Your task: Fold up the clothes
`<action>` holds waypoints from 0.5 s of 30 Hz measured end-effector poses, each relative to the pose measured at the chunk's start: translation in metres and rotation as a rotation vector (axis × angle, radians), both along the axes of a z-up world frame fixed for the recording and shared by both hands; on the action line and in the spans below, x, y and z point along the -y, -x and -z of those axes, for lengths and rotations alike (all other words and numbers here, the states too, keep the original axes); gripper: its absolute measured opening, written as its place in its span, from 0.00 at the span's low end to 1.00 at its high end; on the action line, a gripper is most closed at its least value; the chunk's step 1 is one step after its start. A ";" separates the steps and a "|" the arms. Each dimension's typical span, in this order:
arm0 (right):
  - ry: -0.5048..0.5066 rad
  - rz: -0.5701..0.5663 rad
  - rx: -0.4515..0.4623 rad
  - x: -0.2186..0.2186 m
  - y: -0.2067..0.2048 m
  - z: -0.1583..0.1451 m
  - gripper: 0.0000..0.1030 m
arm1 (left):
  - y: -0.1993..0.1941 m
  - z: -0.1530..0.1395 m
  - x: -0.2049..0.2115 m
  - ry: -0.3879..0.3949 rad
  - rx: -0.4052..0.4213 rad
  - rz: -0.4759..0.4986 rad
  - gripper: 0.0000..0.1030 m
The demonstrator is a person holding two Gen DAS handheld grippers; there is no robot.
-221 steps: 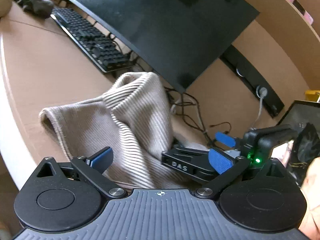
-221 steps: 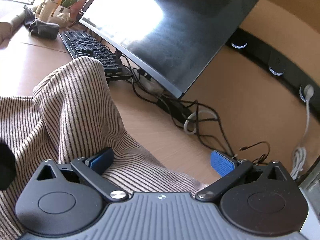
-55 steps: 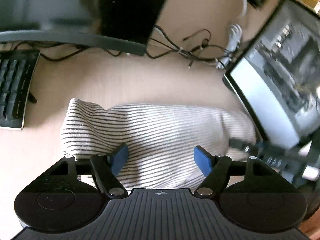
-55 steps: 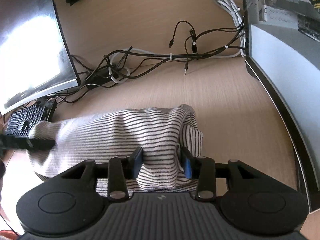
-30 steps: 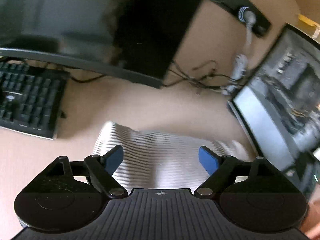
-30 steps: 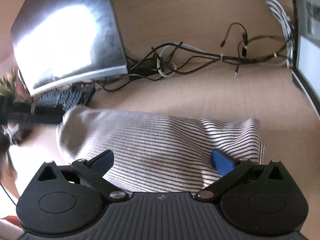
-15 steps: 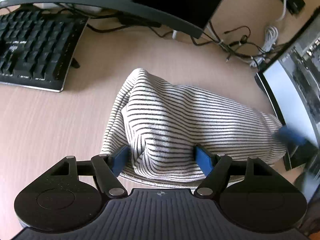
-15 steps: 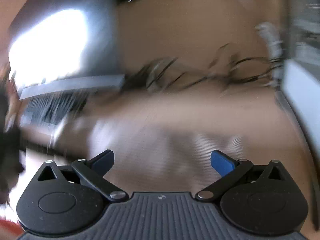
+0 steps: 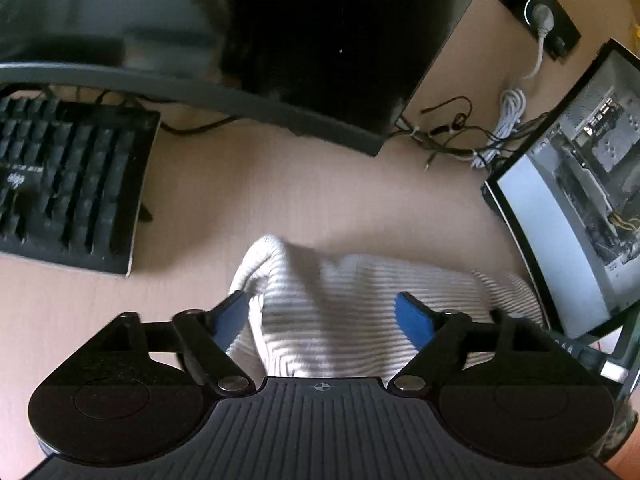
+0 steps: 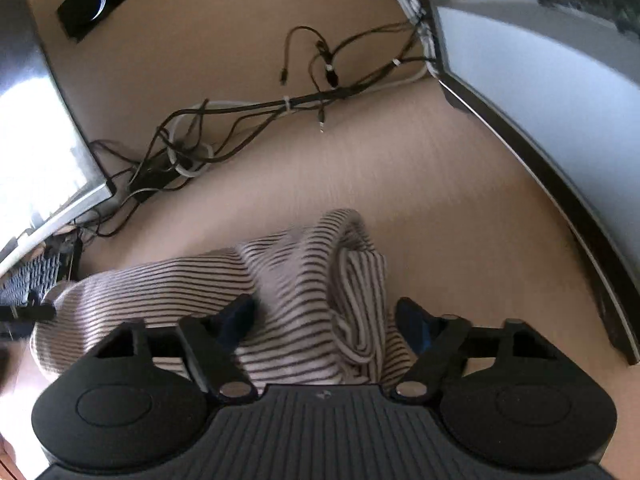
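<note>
From the left wrist, the striped top [image 9: 352,304] lies long-ways on the desk [image 9: 312,204], right of the keyboard [image 9: 68,188] — the left gripper [image 9: 322,314] has its jaws apart around the keyboard-side end. From the right wrist, the right gripper [image 10: 324,320] has its jaws apart around the bunched far end of the striped top [image 10: 304,292] — each gripper is close to its own end.

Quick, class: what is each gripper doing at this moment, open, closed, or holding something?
Left gripper: open, fingers straddling the striped garment, not clamped.
Right gripper: open, fingers on either side of the garment's bunched end, not clamped.
</note>
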State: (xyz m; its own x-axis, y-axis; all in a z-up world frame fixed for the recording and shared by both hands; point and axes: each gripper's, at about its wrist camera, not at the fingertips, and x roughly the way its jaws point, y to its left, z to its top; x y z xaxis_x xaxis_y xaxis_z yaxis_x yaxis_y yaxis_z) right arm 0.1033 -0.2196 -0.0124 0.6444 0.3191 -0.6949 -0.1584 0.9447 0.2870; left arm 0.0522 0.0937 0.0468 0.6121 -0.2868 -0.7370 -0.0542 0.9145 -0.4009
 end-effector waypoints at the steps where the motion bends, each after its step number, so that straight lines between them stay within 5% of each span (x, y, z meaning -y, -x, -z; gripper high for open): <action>1: 0.027 -0.012 0.008 -0.004 0.000 -0.002 0.70 | -0.004 0.004 0.002 0.000 -0.020 0.008 0.85; 5: 0.085 -0.049 0.012 -0.010 -0.002 -0.008 0.67 | -0.011 0.029 0.004 0.046 -0.103 0.006 0.77; 10: 0.097 -0.094 0.024 -0.007 0.004 -0.009 0.57 | -0.006 0.033 0.010 0.042 -0.061 0.032 0.68; 15: 0.111 -0.123 0.074 -0.023 -0.026 -0.025 0.28 | -0.023 0.014 0.008 0.049 0.029 0.021 0.48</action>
